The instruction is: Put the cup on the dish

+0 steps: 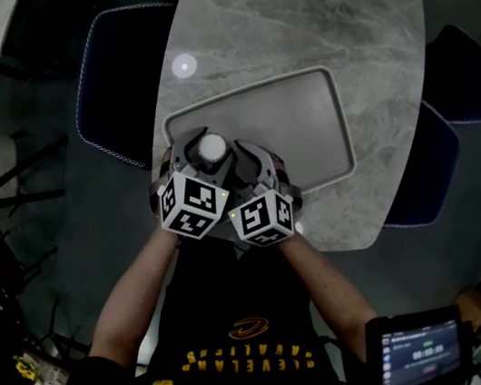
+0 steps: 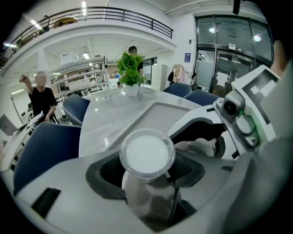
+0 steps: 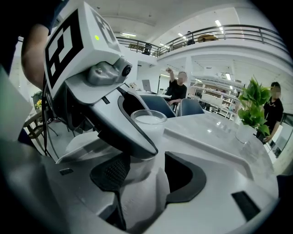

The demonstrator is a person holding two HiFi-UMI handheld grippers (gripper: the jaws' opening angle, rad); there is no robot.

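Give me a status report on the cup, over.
Left hand-held gripper shut on the cup. Right hand-held gripper open, empty, alongside. Cup at gray tray near corner. Nothing blocking the tray.

Yellow block lettering on the person's black shirt (image 1: 234, 361) shows upside down in the head view. It seems to read "CLEVELAND CAVALIERS", though the ends are cut off. The small screen (image 1: 420, 350) shows digits and the blue wall sign (image 2: 188, 57) shows print, both too small to read.

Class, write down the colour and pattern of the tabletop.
The tabletop is light grey with marble-like veining, clearest in the head view.
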